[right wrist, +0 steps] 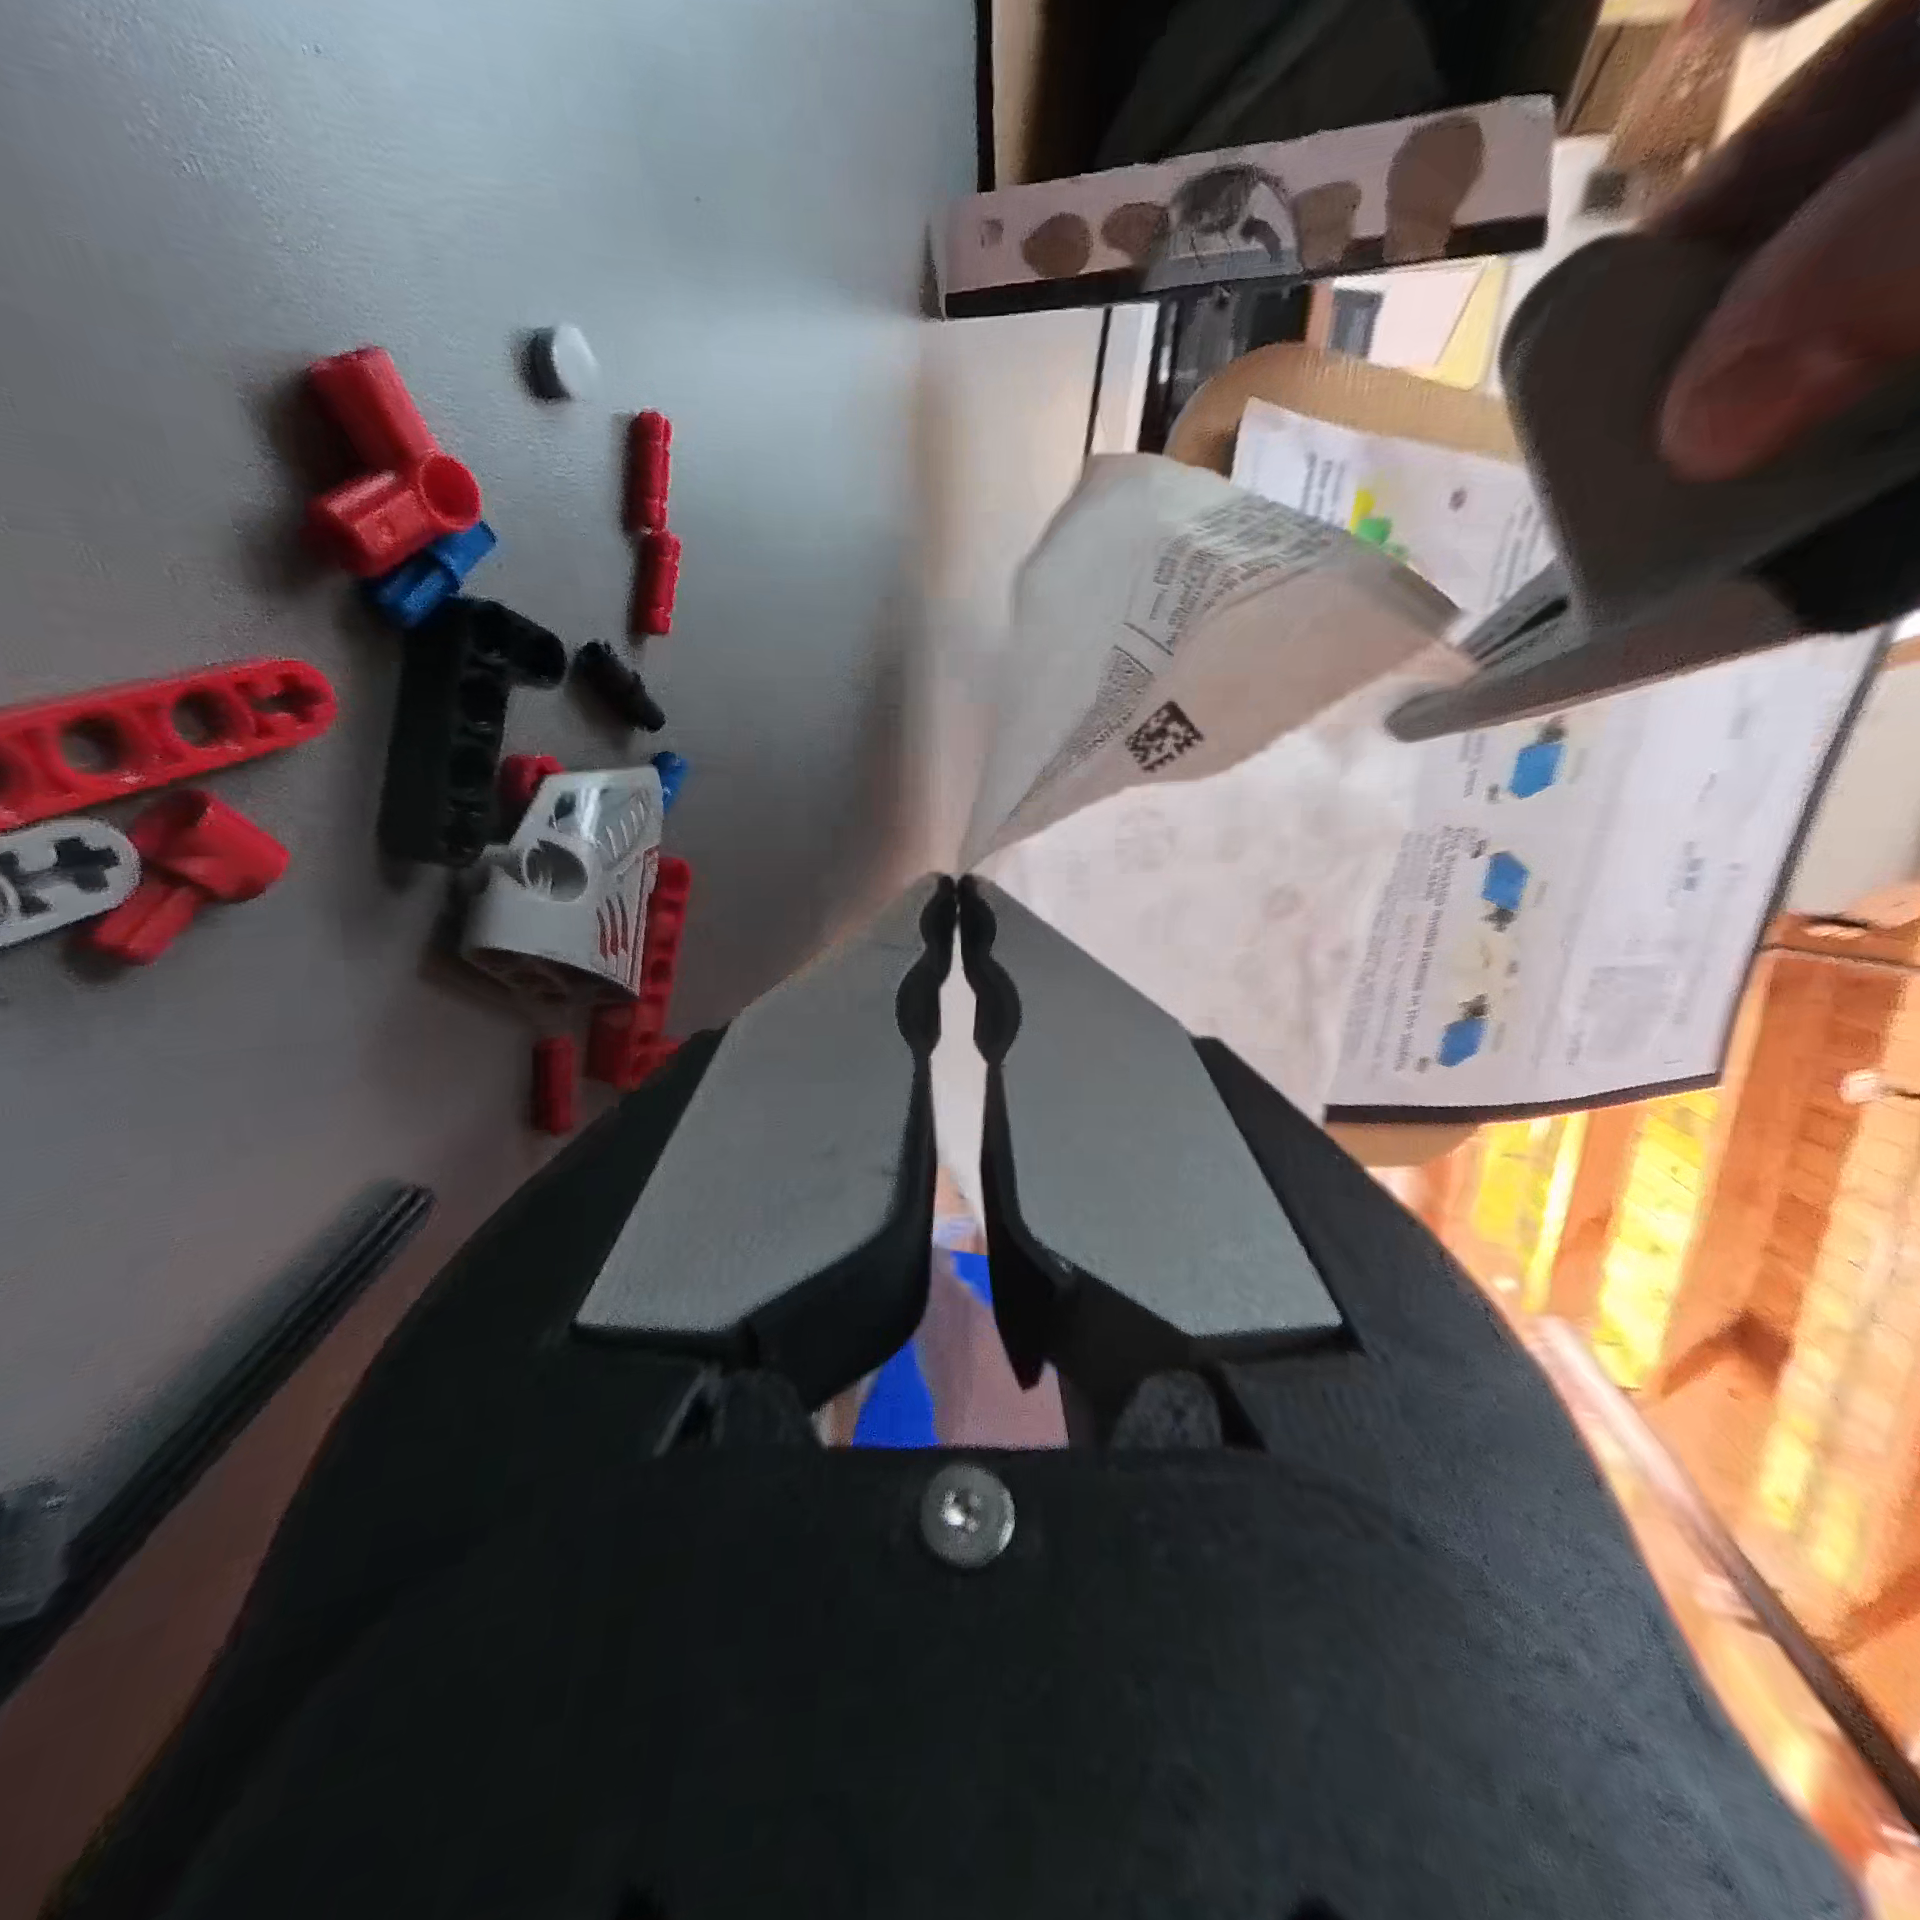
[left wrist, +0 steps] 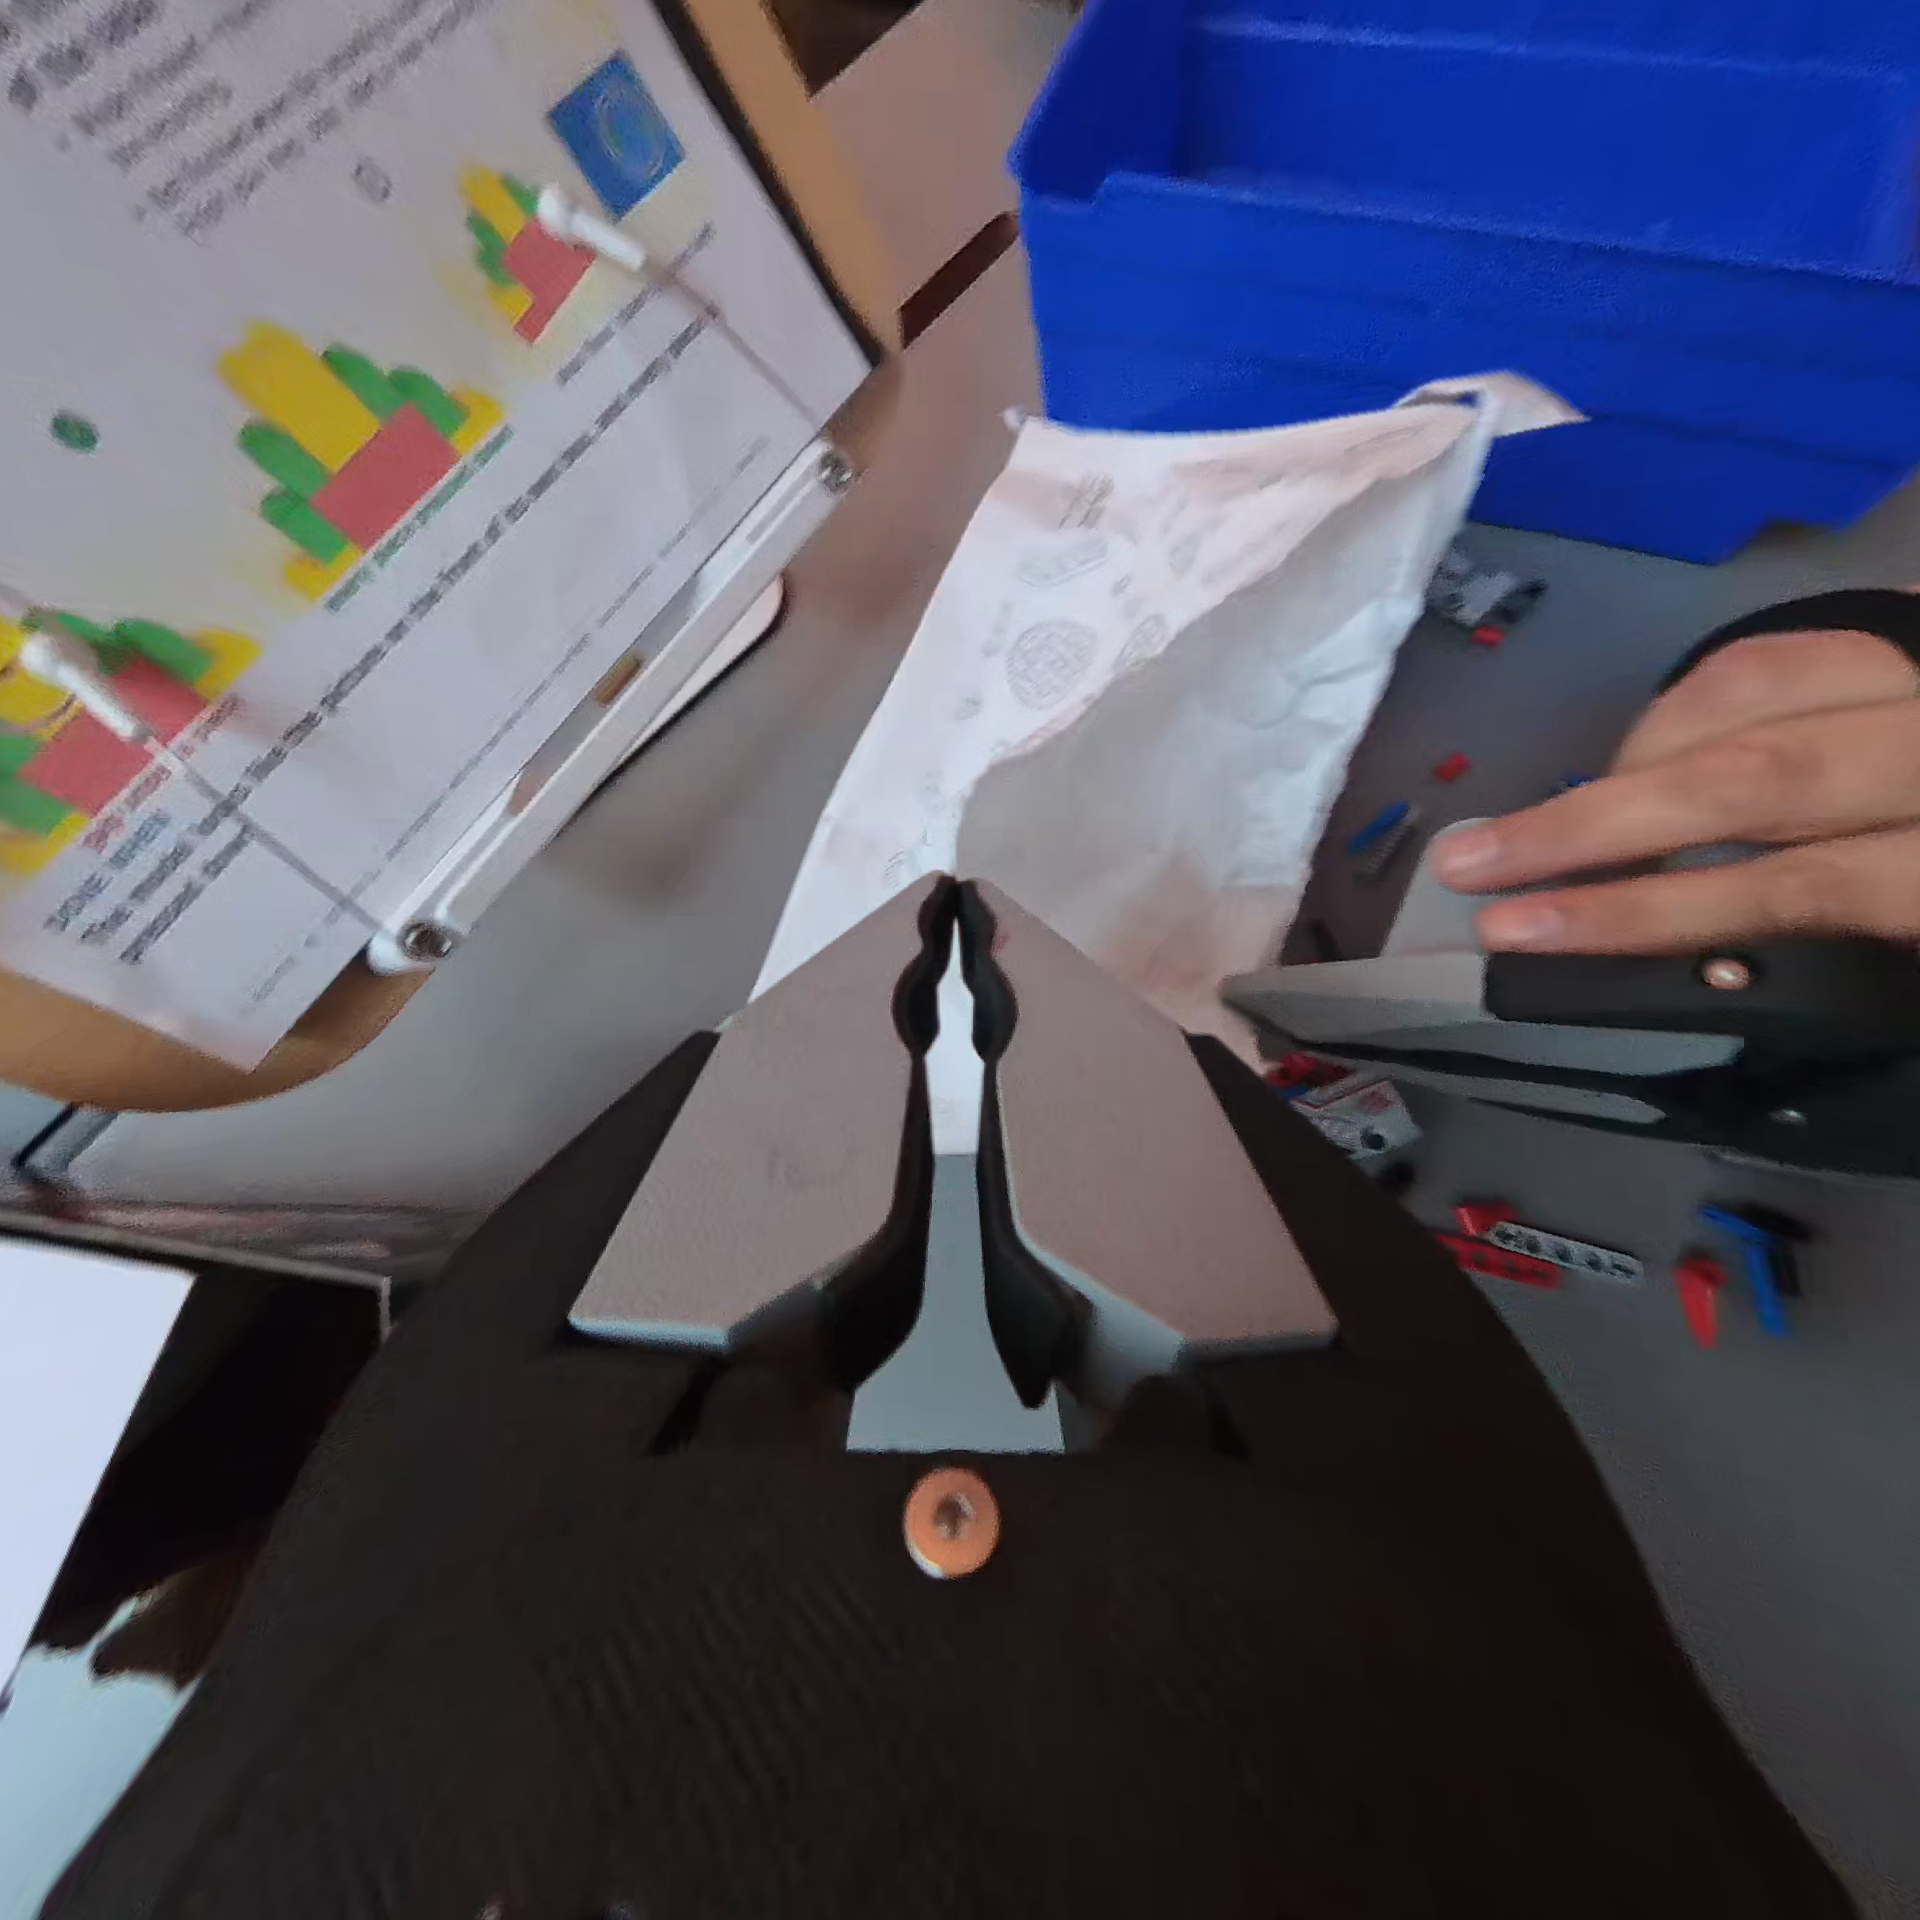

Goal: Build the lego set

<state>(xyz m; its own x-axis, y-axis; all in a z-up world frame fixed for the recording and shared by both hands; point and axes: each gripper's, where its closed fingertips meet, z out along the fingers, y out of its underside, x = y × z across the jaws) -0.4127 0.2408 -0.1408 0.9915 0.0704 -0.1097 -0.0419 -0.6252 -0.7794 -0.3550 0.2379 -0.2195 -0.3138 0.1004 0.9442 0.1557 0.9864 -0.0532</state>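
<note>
A white printed paper bag (left wrist: 1143, 675) hangs in the air between my two grippers. My left gripper (left wrist: 956, 891) is shut on its near edge, and white paper shows between the fingers. My right gripper (right wrist: 956, 885) is shut on a corner of the bag (right wrist: 1195, 644), which fans out from its tips. The right gripper also shows in the left wrist view (left wrist: 1351, 1013), held by a hand (left wrist: 1714, 790). The left gripper shows in the right wrist view (right wrist: 1538, 681) at the bag's far edge. Loose red, black, blue and white Lego pieces (right wrist: 457, 727) lie on the grey table (right wrist: 208, 208).
A blue plastic bin (left wrist: 1455, 260) stands behind the bag. An instruction sheet on a wooden board (left wrist: 364, 468) stands at the left, and shows in the right wrist view (right wrist: 1610, 883). More small pieces (left wrist: 1538, 1257) lie on the table under the right gripper. There is about 10 cm between the tips of the two grippers.
</note>
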